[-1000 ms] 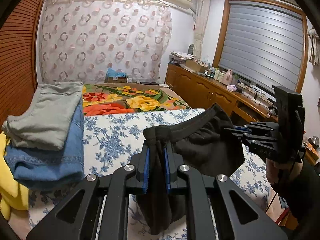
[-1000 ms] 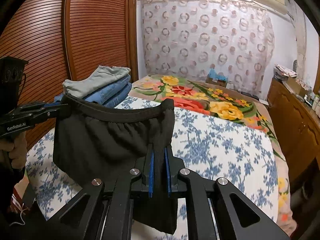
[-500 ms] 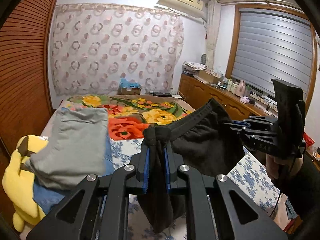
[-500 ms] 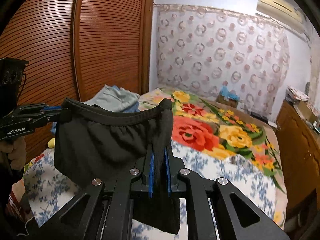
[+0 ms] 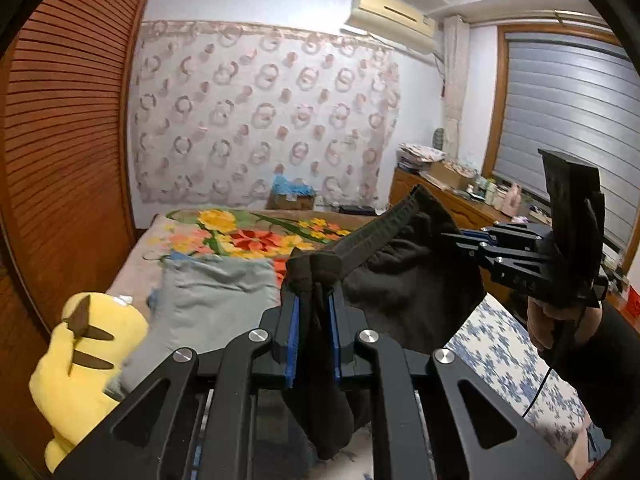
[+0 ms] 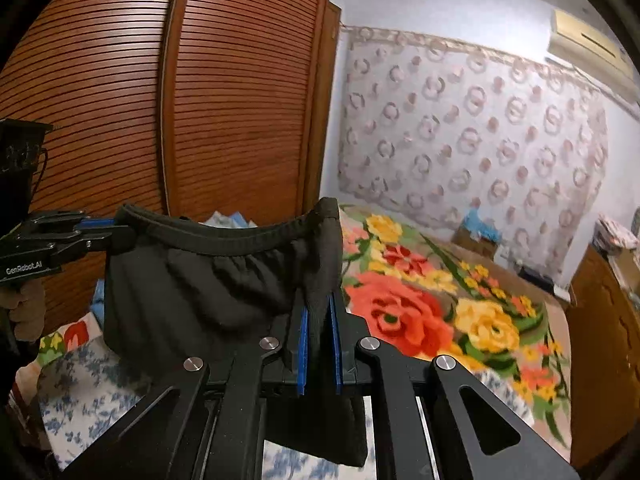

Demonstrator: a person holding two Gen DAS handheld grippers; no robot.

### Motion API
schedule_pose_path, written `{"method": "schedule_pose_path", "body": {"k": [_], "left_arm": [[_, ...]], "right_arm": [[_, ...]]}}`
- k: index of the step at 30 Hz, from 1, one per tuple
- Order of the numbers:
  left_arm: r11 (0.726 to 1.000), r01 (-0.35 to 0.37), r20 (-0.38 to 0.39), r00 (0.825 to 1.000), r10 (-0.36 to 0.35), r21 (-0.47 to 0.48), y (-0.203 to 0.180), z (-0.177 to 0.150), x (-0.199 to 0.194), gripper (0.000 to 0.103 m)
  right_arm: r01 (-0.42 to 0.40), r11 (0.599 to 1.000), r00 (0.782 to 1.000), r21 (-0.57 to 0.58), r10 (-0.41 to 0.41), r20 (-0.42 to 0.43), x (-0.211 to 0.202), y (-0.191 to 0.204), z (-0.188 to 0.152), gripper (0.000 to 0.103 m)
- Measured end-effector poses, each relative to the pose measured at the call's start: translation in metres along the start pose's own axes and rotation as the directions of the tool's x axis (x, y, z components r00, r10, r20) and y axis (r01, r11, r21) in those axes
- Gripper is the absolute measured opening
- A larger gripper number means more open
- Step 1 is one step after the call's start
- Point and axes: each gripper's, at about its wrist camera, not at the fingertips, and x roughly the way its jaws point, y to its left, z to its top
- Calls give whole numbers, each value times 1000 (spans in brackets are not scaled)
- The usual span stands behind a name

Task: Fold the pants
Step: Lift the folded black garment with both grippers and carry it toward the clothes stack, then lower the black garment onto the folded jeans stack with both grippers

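Observation:
Black pants (image 5: 404,292) with an elastic waistband hang in the air, stretched between both grippers. In the left wrist view my left gripper (image 5: 313,300) is shut on one bunched waistband end, cloth dangling below its blue pads. My right gripper (image 5: 452,238), held by a hand in a dark sleeve, clamps the other end at the right. In the right wrist view the right gripper (image 6: 320,304) is shut on the black pants (image 6: 200,288), and the left gripper (image 6: 120,234) pinches the waistband's far end at the left.
A folded stack with grey pants (image 5: 208,300) on top lies at the left beside a yellow plush toy (image 5: 80,352). The bed has a flowered blanket (image 6: 400,312) and a blue-patterned sheet (image 5: 508,352). A slatted wardrobe (image 6: 200,100) stands left, a wooden cabinet (image 6: 600,320) right.
Both grippers have risen and swung left toward the wardrobe side, carrying the pants stretched between them. The folded stack and plush now sit closer under the left gripper.

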Motion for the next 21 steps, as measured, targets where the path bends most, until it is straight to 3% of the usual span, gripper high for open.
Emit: {"method": "schedule_pose_path", "body": {"k": [10,21], "left_arm": [[996,-80,30,996,81,-35,38,0,-2,14],[977,-194,0,981,194,-84,56,-22,-13,14]], "right_arm": [[-51,992,998,-114,55,33,59,9,31,9],[-128,969,991,-212,135,16,125,6,32,9]]}}
